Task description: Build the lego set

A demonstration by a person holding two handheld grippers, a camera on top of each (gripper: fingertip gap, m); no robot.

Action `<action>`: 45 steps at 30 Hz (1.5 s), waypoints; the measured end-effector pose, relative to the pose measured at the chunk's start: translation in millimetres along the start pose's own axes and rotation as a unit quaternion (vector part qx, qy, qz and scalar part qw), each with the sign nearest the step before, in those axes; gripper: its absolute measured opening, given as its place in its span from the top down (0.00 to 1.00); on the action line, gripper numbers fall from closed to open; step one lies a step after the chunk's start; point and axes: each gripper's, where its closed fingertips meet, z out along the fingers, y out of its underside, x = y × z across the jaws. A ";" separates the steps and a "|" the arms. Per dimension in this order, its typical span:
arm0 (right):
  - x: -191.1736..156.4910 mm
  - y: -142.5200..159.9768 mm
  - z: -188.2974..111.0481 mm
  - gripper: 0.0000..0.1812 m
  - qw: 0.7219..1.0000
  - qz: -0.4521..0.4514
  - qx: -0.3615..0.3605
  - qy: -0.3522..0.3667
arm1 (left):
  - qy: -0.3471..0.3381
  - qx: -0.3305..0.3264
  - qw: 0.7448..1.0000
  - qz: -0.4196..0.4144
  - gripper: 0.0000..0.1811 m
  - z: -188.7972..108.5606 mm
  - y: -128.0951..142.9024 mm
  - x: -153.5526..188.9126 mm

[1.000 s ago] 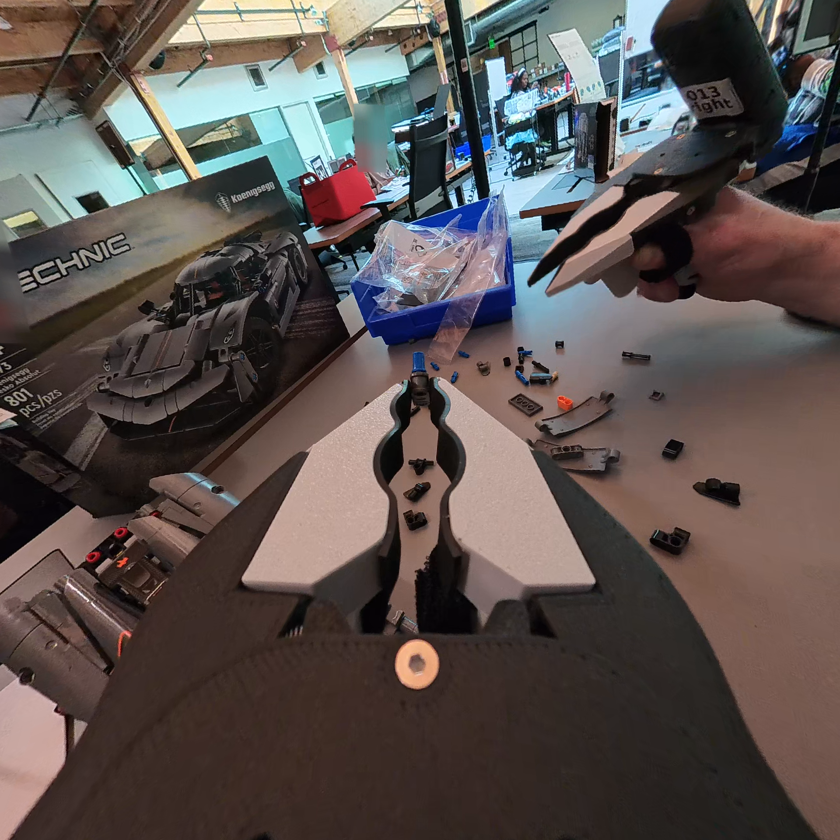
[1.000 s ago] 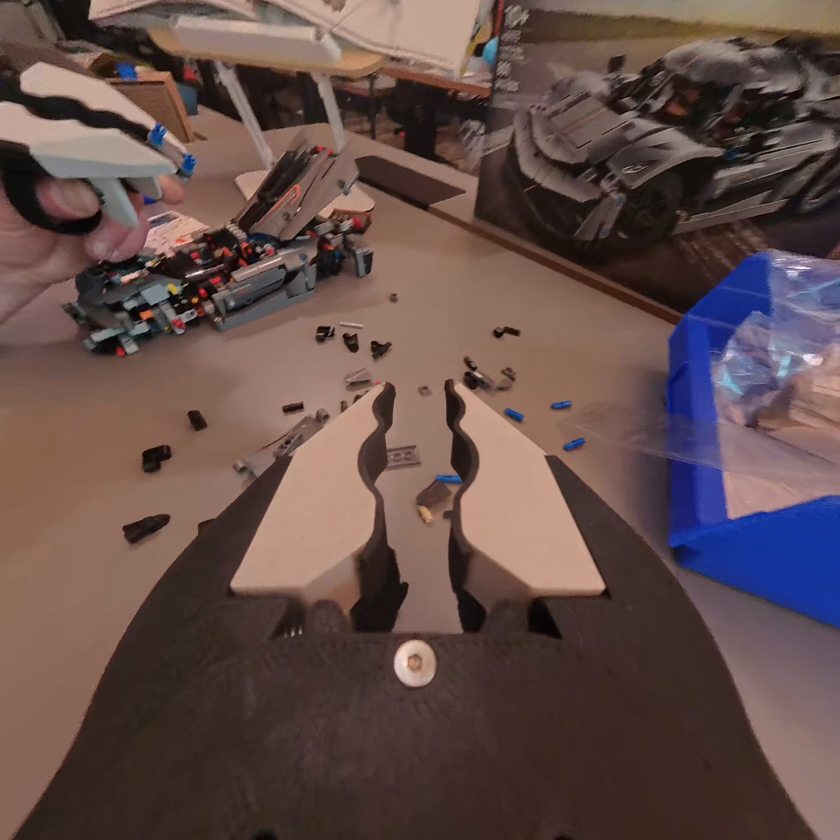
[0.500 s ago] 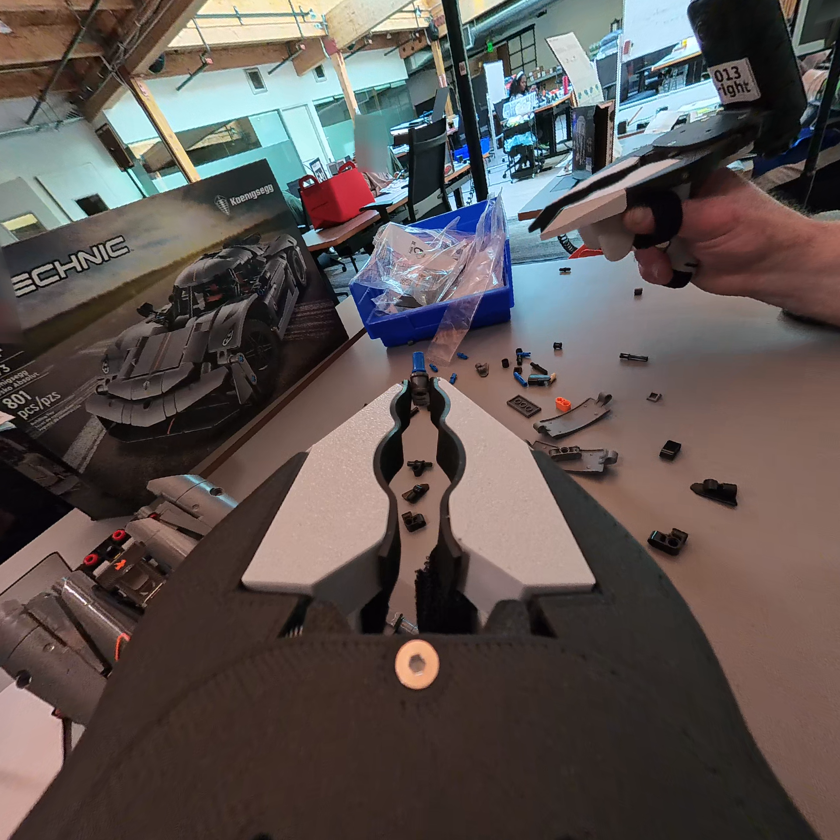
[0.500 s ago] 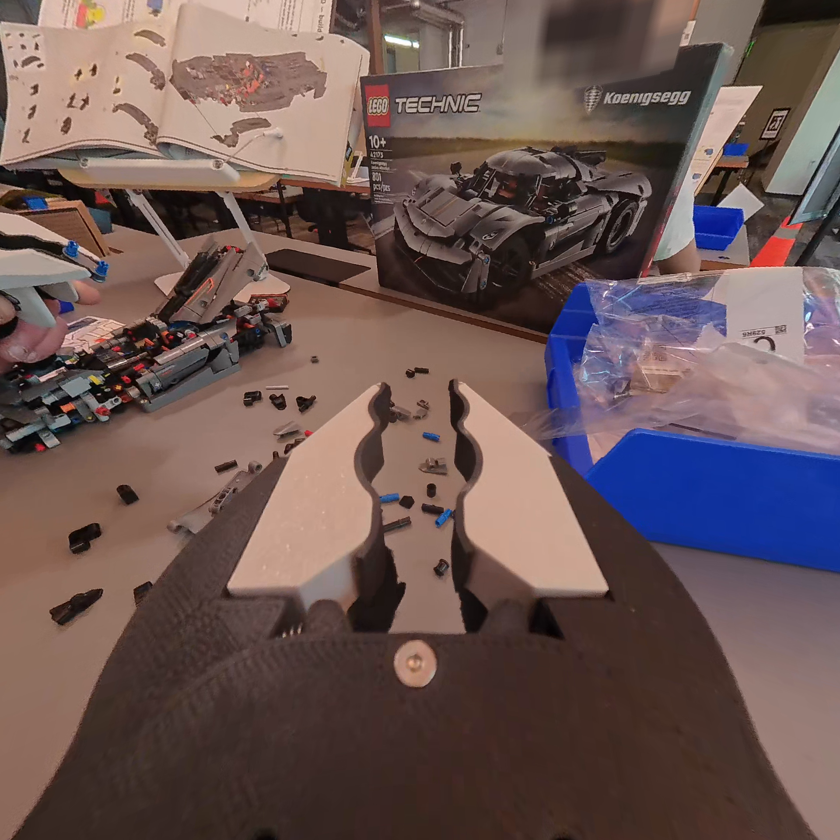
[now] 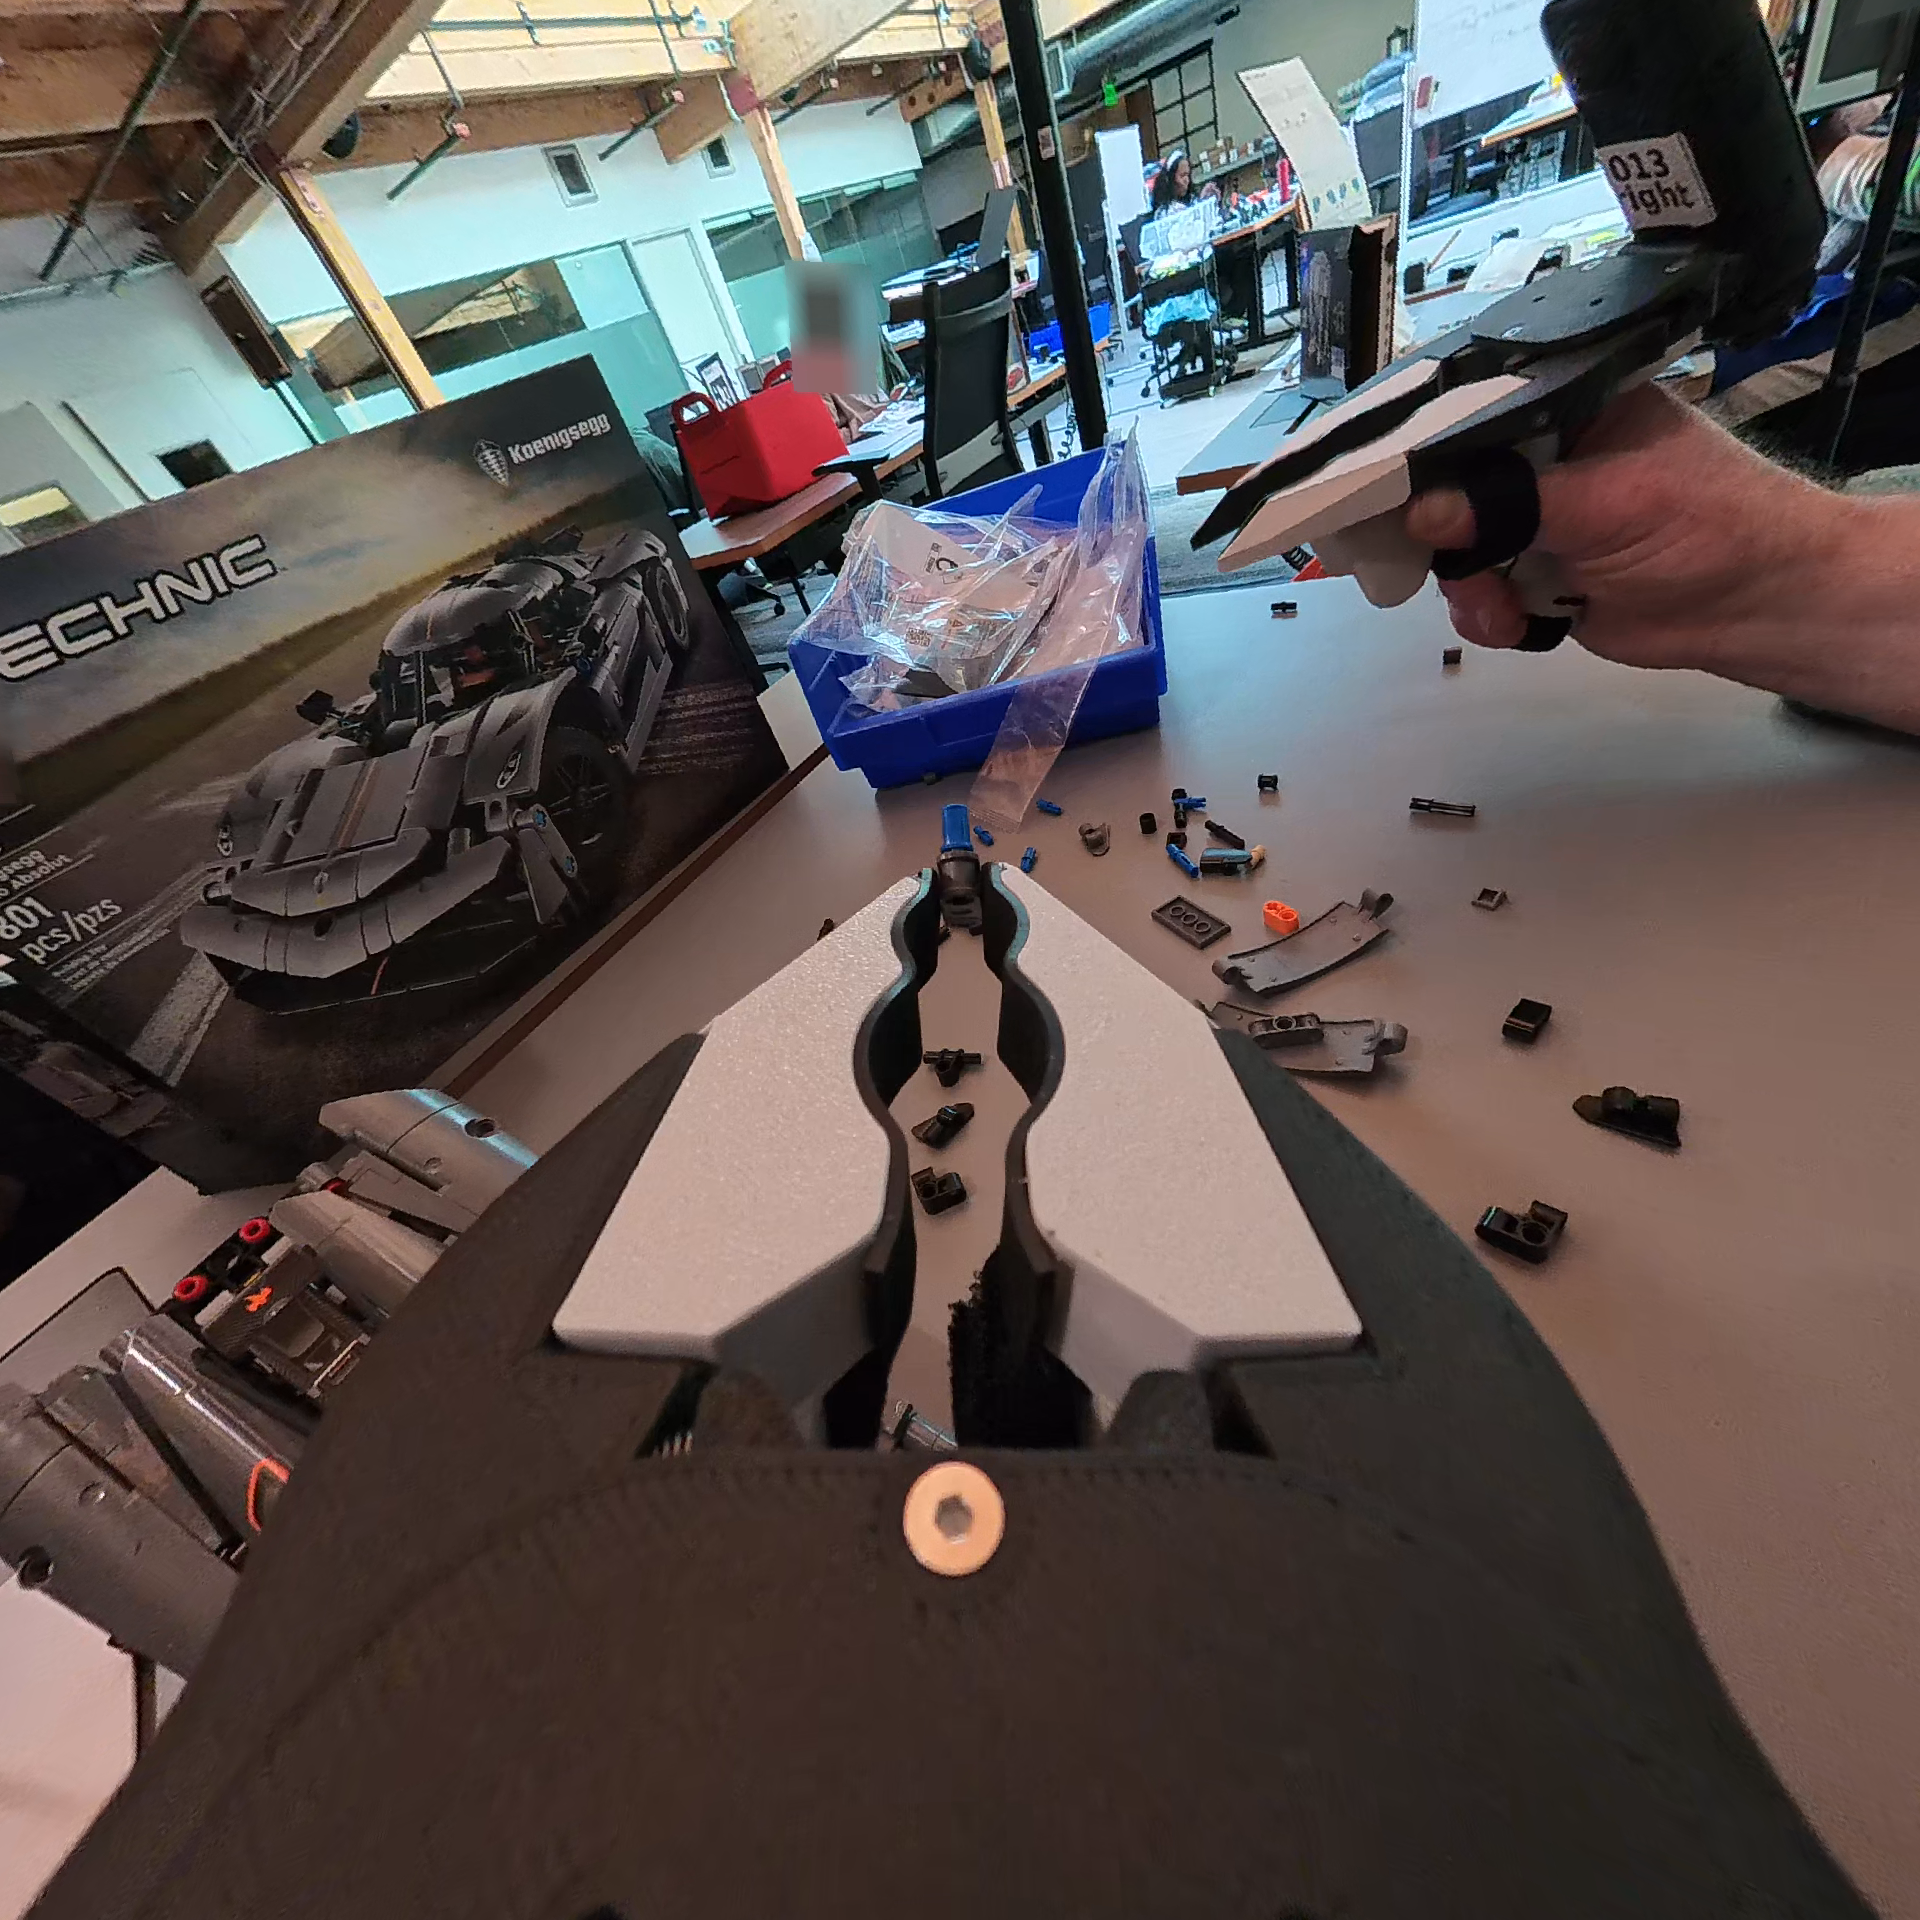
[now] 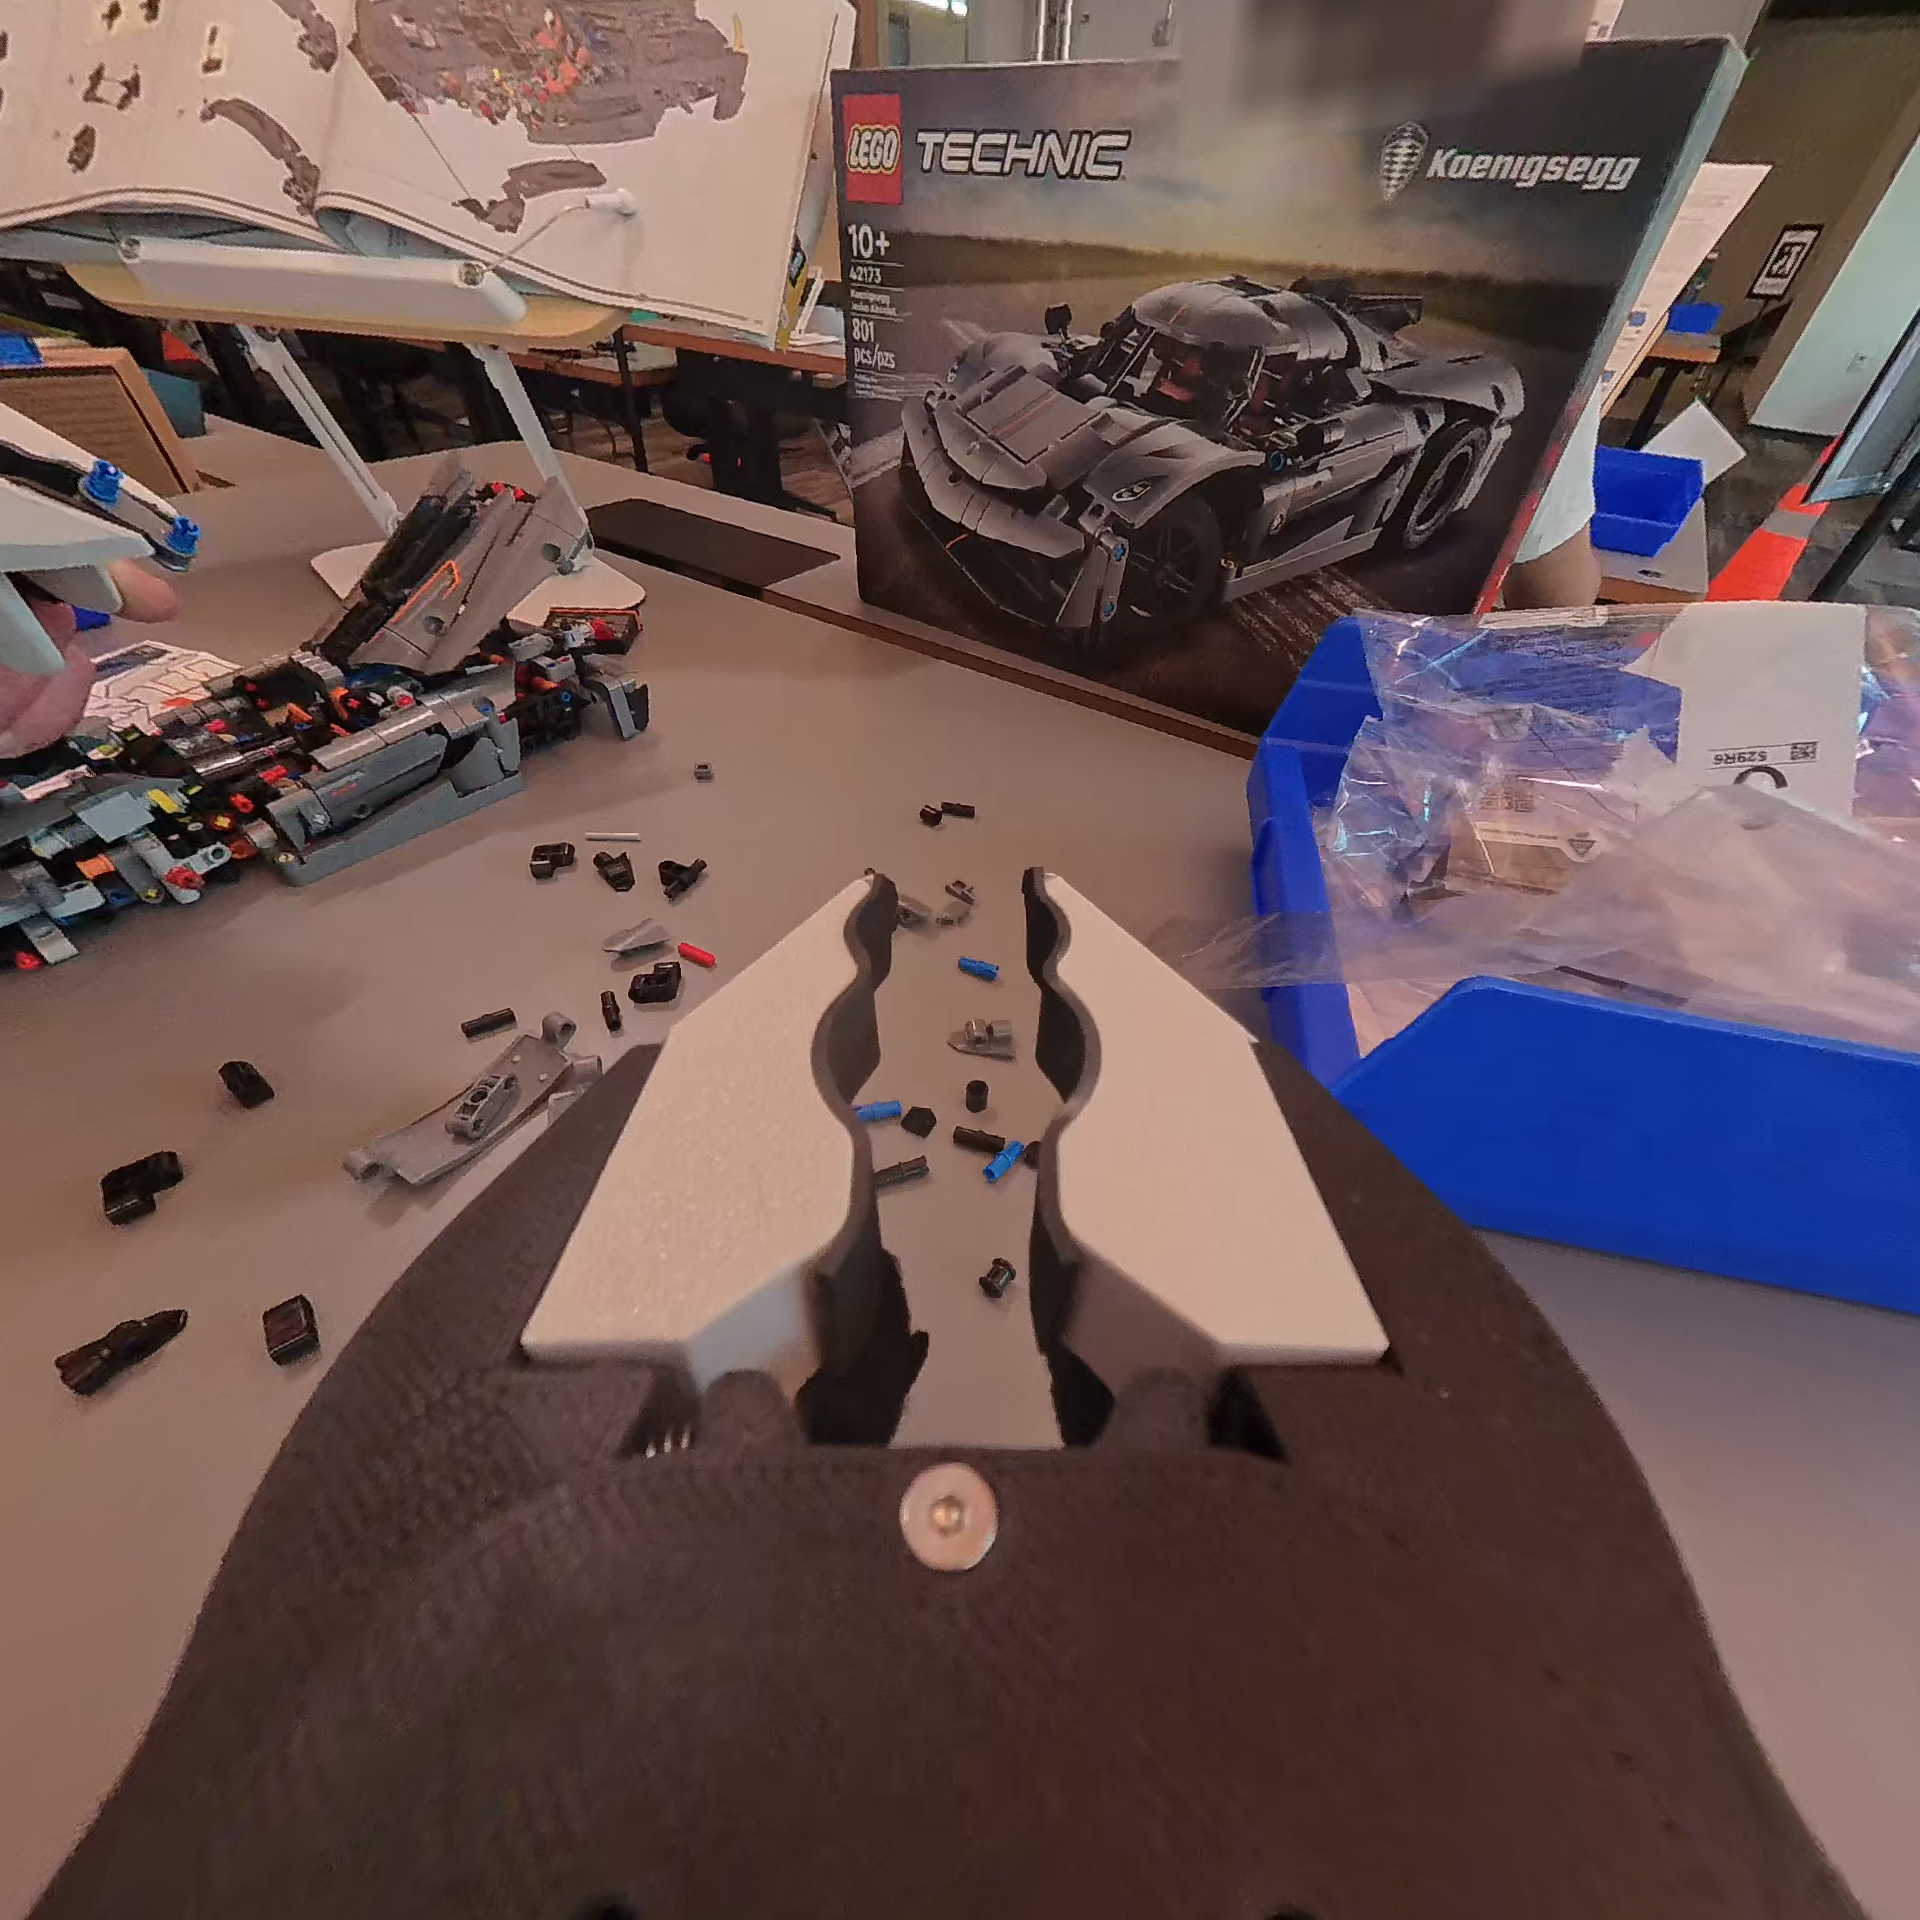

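Left claw (image 5: 961,883) pinching small piece (image 5: 958,868) — shape indistinct, car model (image 5: 156,1382) edge-cropped

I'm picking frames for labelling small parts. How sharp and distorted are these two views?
Left wrist view: loose pieces on the table are crisp; wide-angle bending curves the ceiling beams. Right wrist view: the edges smear, blurring the instruction booklet and box top; pieces between the open right tool stay readable.

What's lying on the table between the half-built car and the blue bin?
In the right wrist view, loose pieces lie scattered between the half-built car and blue bin: black connectors, blue pins and a grey curved panel.
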 end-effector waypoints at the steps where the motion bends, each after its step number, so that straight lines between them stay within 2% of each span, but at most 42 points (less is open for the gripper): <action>1: -0.3 0.8 0.4 0.87 1.000 -0.003 -0.002 0.001 | 0.000 0.000 1.000 0.001 0.97 0.0 -0.4 0.2; 12: -7.7 14.1 9.5 0.87 0.997 -0.068 -0.046 0.015 | 0.001 -0.008 1.000 0.013 0.97 2.3 2.4 3.7; 45: -5.7 22.4 12.7 0.87 0.995 -0.077 -0.061 0.019 | 0.006 -0.005 1.000 0.017 0.97 1.0 0.1 7.4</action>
